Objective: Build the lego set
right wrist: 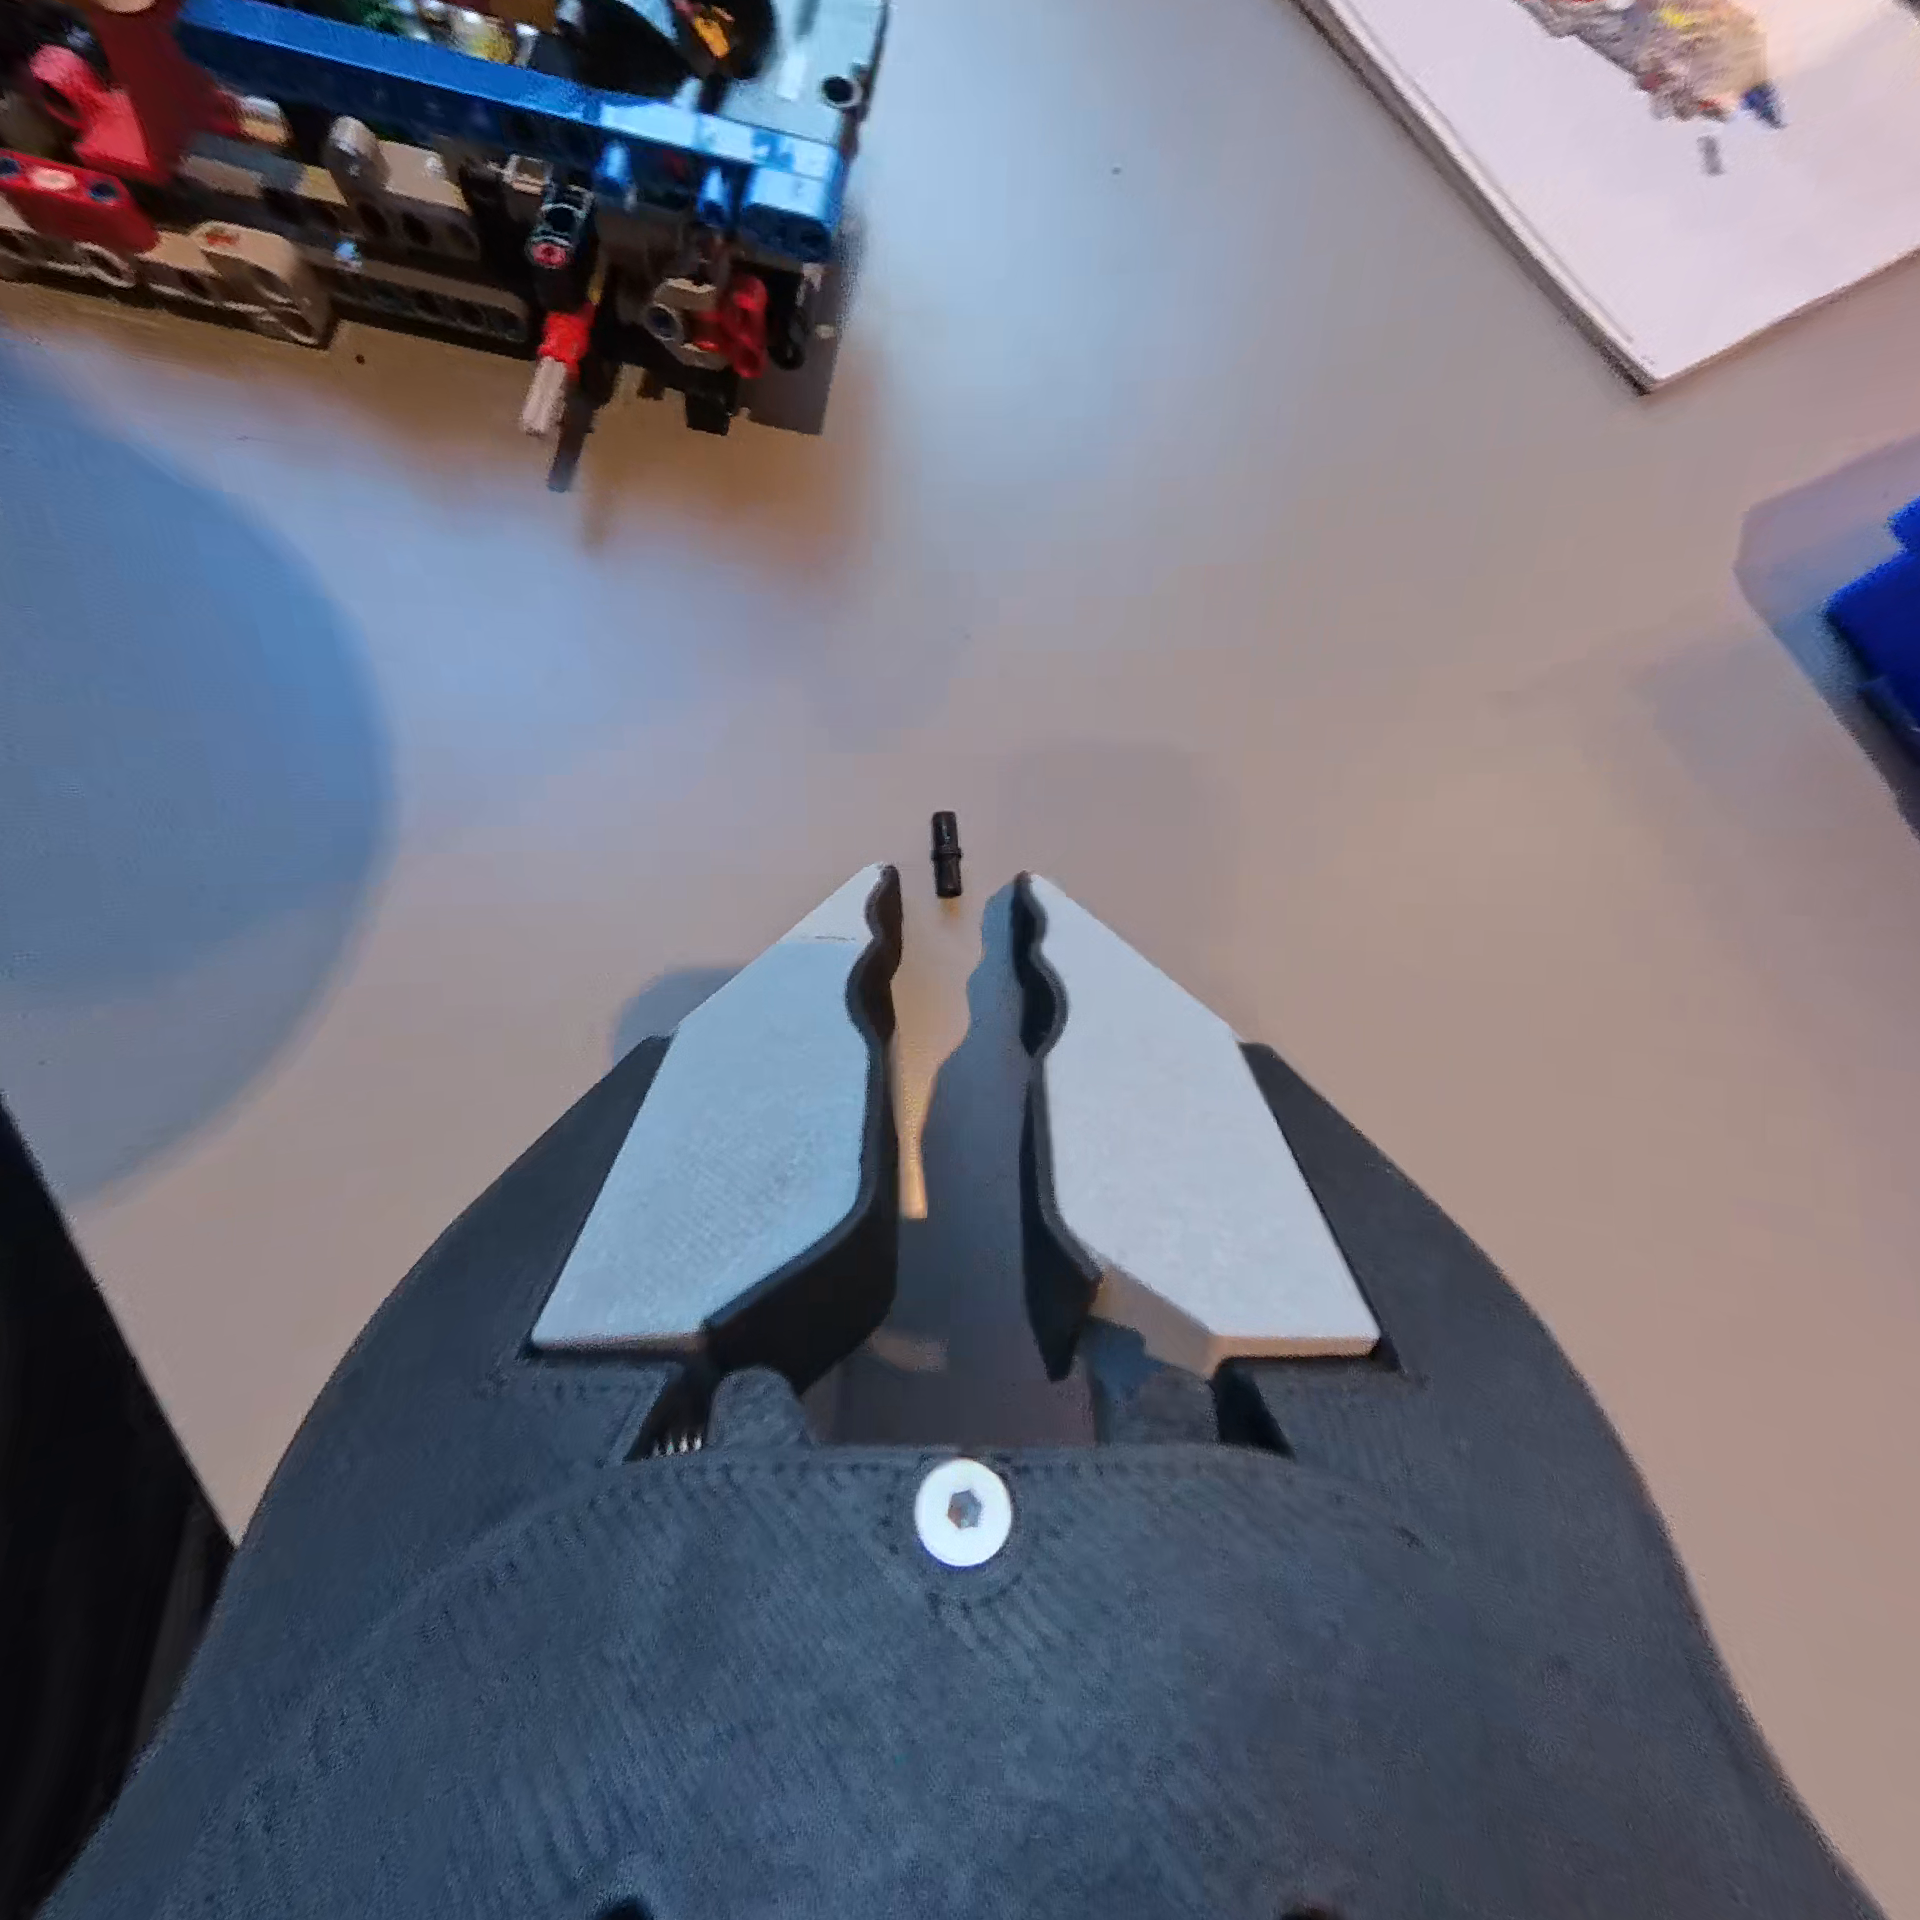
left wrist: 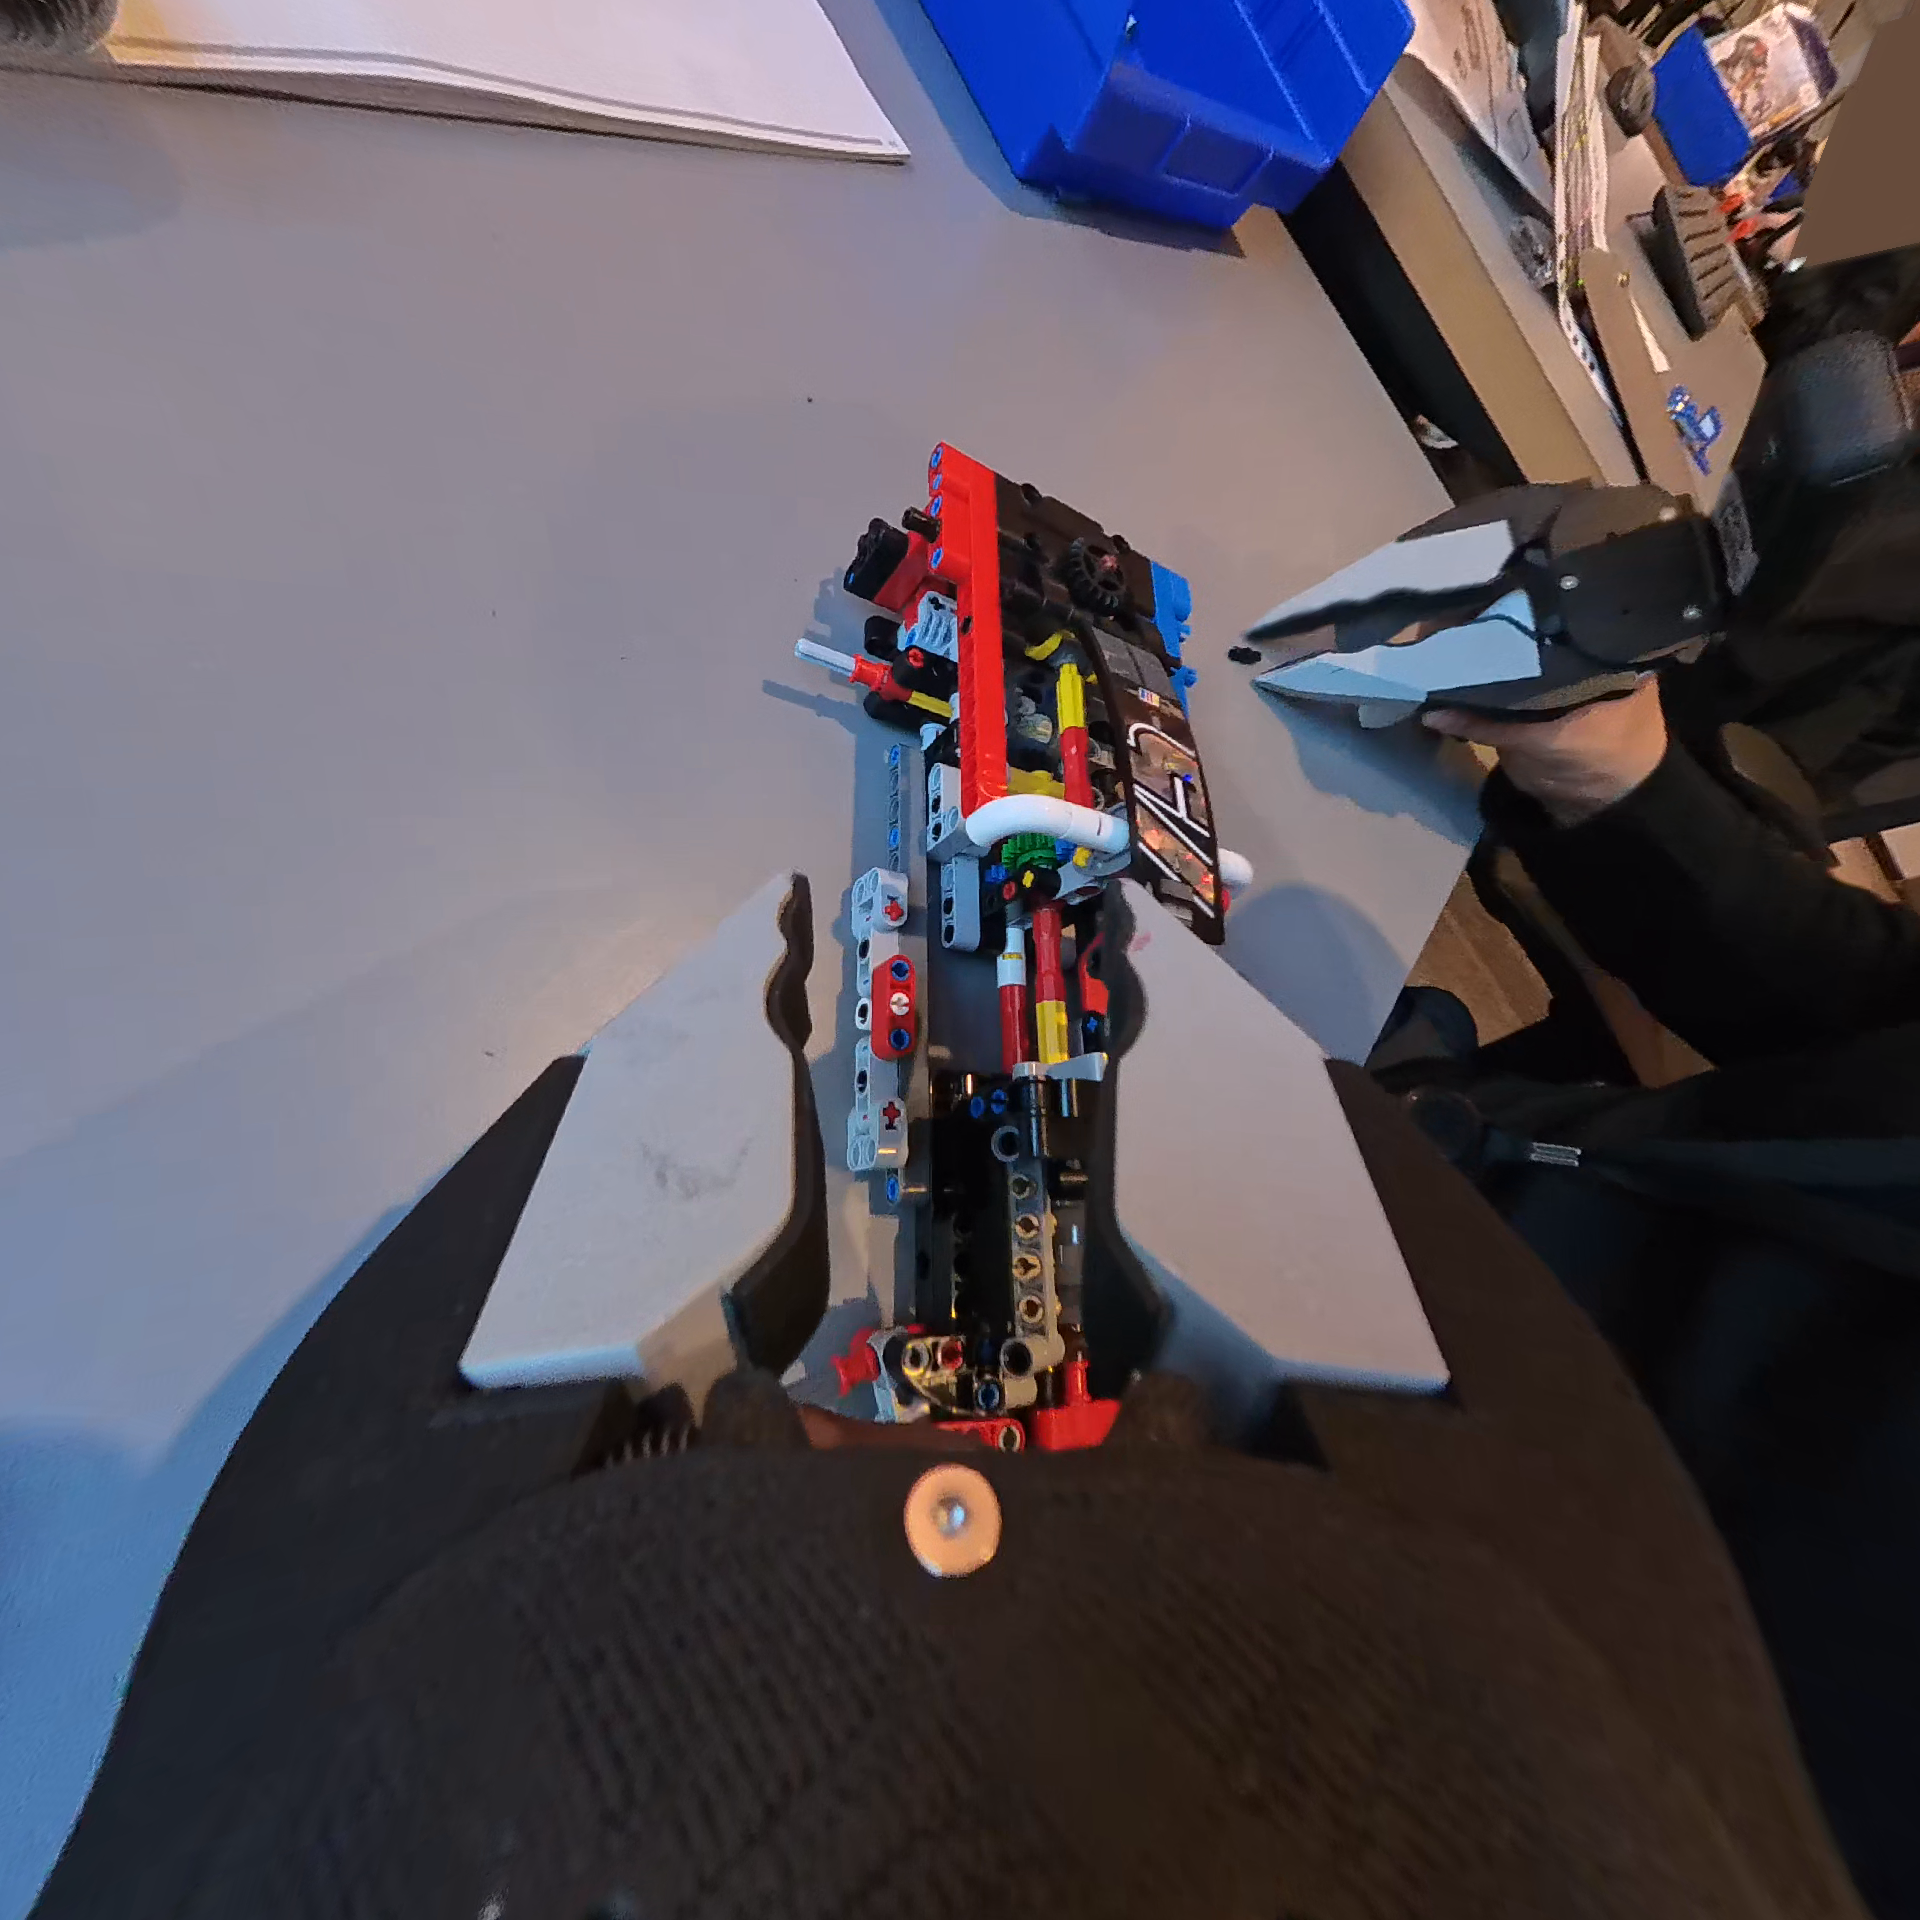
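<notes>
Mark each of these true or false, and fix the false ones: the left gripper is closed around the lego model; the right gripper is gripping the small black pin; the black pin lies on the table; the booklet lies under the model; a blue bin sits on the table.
1. The left gripper is closed around the lego model. True.
2. The right gripper is gripping the small black pin. False: its jaws are open and the pin lies just ahead of its tips, untouched.
3. The black pin lies on the table. True.
4. The booklet lies under the model. False: it lies apart from the model, farther off on the table.
5. A blue bin sits on the table. True.
</notes>
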Demonstrator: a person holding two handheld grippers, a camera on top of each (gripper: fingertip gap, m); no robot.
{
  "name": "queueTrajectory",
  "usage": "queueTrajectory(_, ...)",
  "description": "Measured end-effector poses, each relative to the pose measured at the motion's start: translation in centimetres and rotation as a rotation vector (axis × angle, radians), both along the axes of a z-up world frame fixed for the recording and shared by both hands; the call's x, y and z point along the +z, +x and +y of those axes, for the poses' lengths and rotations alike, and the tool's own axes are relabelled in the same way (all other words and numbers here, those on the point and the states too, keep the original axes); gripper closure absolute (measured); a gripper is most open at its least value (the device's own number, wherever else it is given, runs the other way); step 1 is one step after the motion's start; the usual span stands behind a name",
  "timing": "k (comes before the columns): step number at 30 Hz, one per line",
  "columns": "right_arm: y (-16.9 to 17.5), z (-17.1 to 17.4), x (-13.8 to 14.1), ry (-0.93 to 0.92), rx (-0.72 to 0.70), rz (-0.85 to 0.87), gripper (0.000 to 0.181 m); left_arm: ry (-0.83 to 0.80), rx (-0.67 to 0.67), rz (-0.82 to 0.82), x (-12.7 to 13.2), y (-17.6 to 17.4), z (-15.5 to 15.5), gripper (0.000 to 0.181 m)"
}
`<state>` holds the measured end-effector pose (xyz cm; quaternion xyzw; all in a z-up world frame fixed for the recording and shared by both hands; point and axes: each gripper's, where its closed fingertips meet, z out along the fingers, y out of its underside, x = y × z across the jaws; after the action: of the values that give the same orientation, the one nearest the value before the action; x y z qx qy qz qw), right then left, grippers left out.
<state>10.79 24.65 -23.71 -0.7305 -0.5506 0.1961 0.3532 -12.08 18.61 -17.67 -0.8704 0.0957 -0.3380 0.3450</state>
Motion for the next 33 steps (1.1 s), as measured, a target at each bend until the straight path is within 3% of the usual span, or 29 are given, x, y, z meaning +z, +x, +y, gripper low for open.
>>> queueTrajectory(5, -0.5, 0.2, 0.0, 0.01, 0.105, -0.004, 0.181, 0.105, -0.06, 0.028, 2.2, 1.3, 0.1, 0.135)
queueTrajectory(8, -0.9, -0.1, 0.4, -0.111, 0.136, 0.052, 0.181, 0.352, -0.231, 0.285, 4.3, 5.0, -0.3, 0.143)
queueTrajectory(10, -1.6, -0.7, 2.3, -0.221, 0.166, 0.181, 0.181, 0.529, -0.363, 0.496, 4.9, 8.6, -0.2, 0.149)
queueTrajectory(12, -2.0, -1.3, 4.6, -0.319, 0.213, 0.283, 0.181, 0.658, -0.525, 0.649, 4.4, 12.7, 0.0, 0.159)
queueTrajectory(15, -2.2, -2.3, 7.8, -0.427, 0.293, 0.37, 0.181, 0.791, -0.636, 0.747, 3.8, 17.0, 1.6, 0.166)
queueTrajectory(20, -1.7, -4.0, 10.0, -0.56, 0.383, 0.402, 0.181, 0.9, -0.734, 0.829, 3.8, 21.0, 2.5, 0.166)
queueTrajectory(24, -1.3, -4.0, 9.7, -0.605, 0.407, 0.405, 0.181, 0.925, -0.762, 0.849, 3.3, 22.0, 3.0, 0.178)
queueTrajectory(33, -0.9, -2.8, 8.3, -0.696, 0.384, 0.428, 0.181, 0.868, -0.767, 0.819, 1.7, 22.4, 4.2, 0.178)
